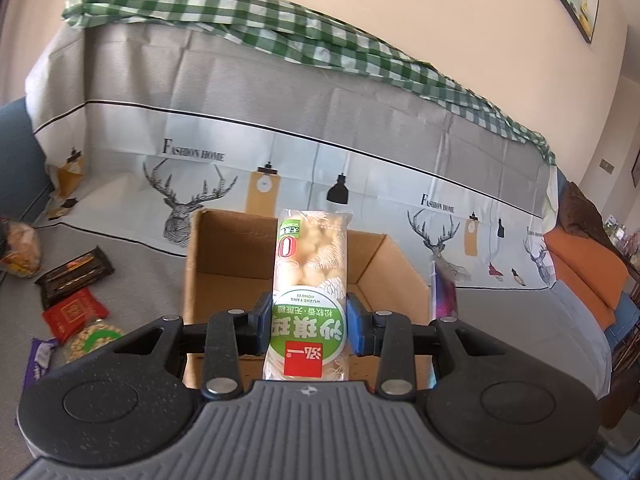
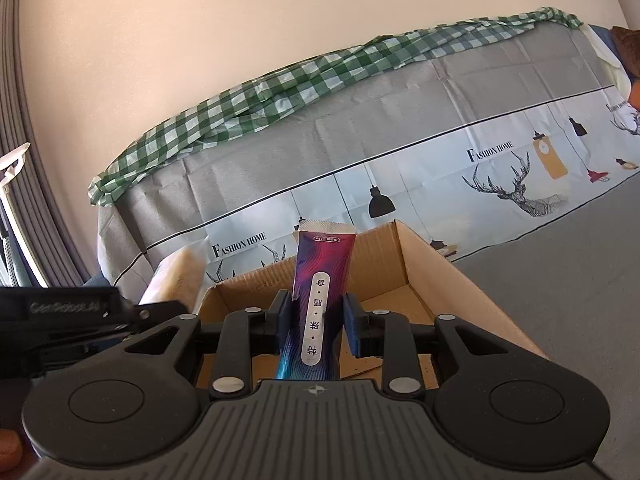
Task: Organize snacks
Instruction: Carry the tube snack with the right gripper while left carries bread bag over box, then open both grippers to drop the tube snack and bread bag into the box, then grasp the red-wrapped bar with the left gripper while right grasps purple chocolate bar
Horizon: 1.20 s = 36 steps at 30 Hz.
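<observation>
Both snacks sit over the cardboard box, ready to drop.

Left gripper: jaws clamped on the lower half of the green-labelled pastry pack, held upright so it can go in end-first.

Right gripper: the purple sachet stands between the jaws. The left pad touches it, but the right pad shows a sliver of gap, so we read that hold as loosening.

More snacks lie left of the box on the grey cover, among them a red packet and a dark bar. We judge these are next.
</observation>
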Each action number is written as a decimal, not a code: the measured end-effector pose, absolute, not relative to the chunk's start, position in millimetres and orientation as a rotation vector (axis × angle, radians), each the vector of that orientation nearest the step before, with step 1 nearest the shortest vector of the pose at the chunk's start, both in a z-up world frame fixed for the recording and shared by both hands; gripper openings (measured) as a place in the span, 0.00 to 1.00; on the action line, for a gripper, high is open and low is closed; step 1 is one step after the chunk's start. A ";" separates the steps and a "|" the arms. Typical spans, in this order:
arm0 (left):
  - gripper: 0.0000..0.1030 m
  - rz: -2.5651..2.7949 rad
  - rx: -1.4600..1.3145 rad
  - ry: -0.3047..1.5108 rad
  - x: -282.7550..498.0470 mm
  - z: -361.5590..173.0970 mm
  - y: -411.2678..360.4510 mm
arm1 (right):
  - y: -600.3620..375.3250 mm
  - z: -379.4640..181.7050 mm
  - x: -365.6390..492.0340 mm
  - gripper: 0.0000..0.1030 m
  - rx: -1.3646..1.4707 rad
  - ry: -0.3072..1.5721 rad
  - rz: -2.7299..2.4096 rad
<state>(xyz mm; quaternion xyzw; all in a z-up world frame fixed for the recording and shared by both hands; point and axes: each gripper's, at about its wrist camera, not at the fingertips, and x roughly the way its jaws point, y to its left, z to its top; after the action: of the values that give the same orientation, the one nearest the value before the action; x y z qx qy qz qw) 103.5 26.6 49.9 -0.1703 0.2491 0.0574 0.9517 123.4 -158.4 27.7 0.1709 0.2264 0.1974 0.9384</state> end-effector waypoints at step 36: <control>0.23 0.309 -0.113 0.958 -50.3 -36.9 190.1 | -139.5 43.4 88.1 0.74 0.281 0.445 0.357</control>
<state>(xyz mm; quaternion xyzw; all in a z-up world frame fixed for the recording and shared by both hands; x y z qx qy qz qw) -50.3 190.1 -36.9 -0.0541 0.4589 0.1478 0.8745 88.0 -139.5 43.4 0.1380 0.2189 0.1753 0.9499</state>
